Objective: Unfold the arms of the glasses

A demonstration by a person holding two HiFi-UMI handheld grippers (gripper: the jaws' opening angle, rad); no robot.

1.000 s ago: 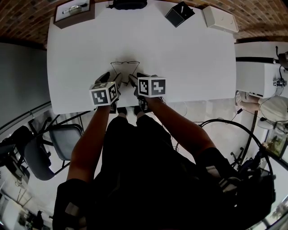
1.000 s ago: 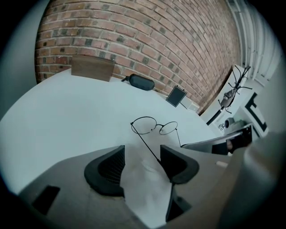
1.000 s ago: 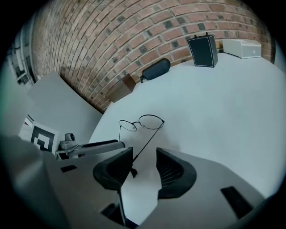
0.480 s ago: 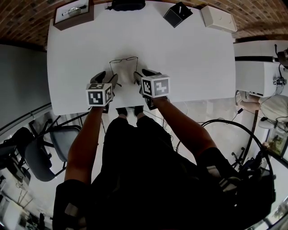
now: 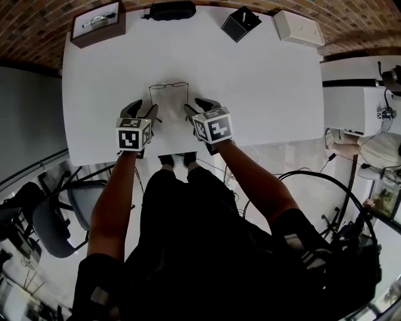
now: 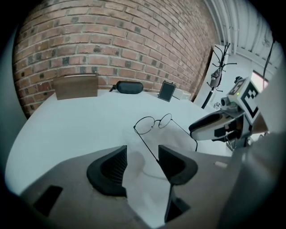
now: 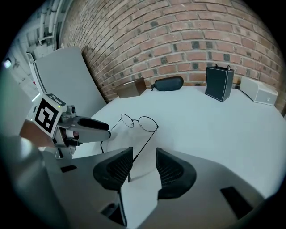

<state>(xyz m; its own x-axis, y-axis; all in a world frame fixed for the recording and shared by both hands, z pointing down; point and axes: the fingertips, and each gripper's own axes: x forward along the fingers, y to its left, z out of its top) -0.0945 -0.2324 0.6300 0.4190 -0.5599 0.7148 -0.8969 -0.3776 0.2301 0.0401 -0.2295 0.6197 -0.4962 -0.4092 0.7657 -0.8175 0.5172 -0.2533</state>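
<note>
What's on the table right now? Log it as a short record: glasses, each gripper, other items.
glasses: thin black wire-framed round glasses on the white table, both arms unfolded toward the person
left gripper: fingers apart and closing, one glasses arm running between them, not clamped
right gripper: fingers apart, the other arm's end between them, not clamped
far edge: brown wooden box, black oval glasses case, small black box, white box

White table (image 5: 263, 88): glasses (image 5: 169, 86); behind them brown box (image 5: 96, 24), black case (image 5: 170, 10), black box (image 5: 240, 24), white box (image 5: 299, 28).
</note>
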